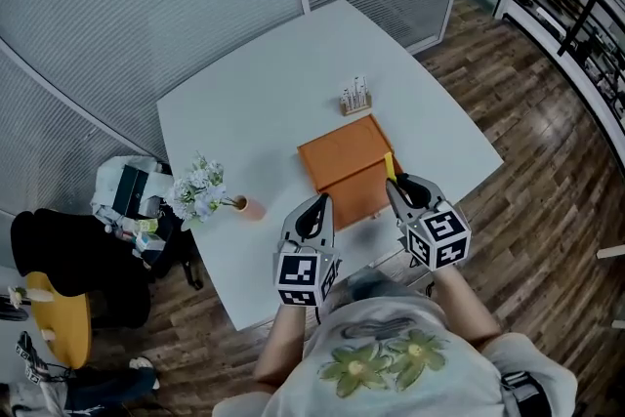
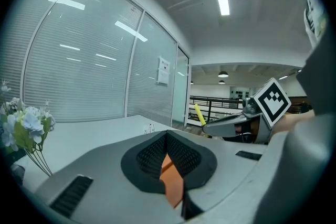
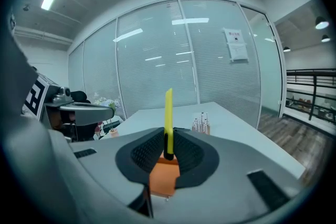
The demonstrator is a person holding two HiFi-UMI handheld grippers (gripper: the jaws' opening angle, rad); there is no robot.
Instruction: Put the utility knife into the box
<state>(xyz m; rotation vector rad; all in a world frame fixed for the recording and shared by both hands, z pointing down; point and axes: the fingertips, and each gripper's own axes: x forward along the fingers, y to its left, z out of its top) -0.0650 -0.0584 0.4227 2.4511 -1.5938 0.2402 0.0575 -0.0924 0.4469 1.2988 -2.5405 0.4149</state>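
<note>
The right gripper (image 3: 168, 132) was clamped on the utility knife (image 3: 168, 113): in the right gripper view its black pads pressed the knife's lower end from both sides, and the knife rose from the tips toward 12 o'clock. In the head view the knife (image 1: 389, 165) stuck out beyond the right gripper (image 1: 393, 183) toward 12 o'clock, over the orange box (image 1: 342, 161) at its 3 o'clock edge. The box lay on the white table (image 1: 244, 112).

The knife was slim and straight with a bright yellow body, and a black part showed at its gripped end.

The left gripper (image 2: 167, 135) stood at 9 o'clock of the right one, its jaws closed together at the tips with nothing between them and the box (image 2: 170, 182) showing beneath.
</note>
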